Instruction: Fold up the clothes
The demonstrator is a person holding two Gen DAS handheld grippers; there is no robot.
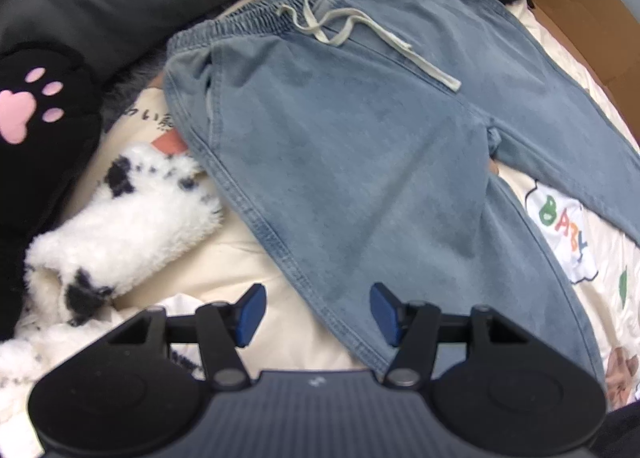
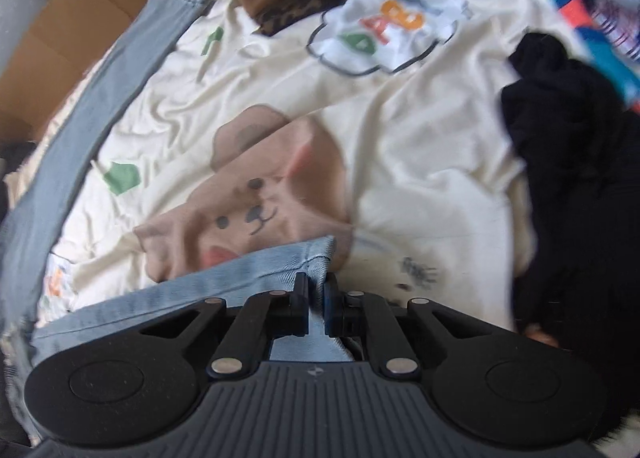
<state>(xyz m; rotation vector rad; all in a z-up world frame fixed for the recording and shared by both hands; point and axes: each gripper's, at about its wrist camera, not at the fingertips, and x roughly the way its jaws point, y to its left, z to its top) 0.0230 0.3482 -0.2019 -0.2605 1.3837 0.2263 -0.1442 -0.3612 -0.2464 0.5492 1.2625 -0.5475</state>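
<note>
- Light blue denim trousers (image 1: 352, 138) with an elasticated waistband and a pale cream drawstring (image 1: 360, 34) lie spread flat, front side up, on a cream bedsheet (image 1: 256, 258) printed with a brown cartoon bear (image 2: 256, 194) and a coloured "BABY" cloud.
- Left gripper (image 1: 318, 314) hangs above the sheet, pointing down; its blue-padded jaws stand apart and released, nothing pressed between them. One trouser leg's outer seam passes just ahead of the gap, and the waistband lies far ahead of it.
- Right gripper (image 2: 317, 298) is clenched on the hem end of a trouser leg (image 2: 256, 278); a strip of denim shows pinched between its black fingers (image 2: 299, 298), and the hem corner stands just ahead of the tips.
- Second trouser leg (image 2: 100, 106) runs in a long band well to the left of the right gripper.
- White fluffy fabric with black patches (image 1: 132, 214) sits left of the left gripper; a black item with a pink paw print (image 1: 24, 106) lies further left.
- Black crumpled cloth (image 2: 568, 138) lies right of the right gripper.
- Brown cardboard (image 2: 80, 30) borders the sheet at the far left.
</note>
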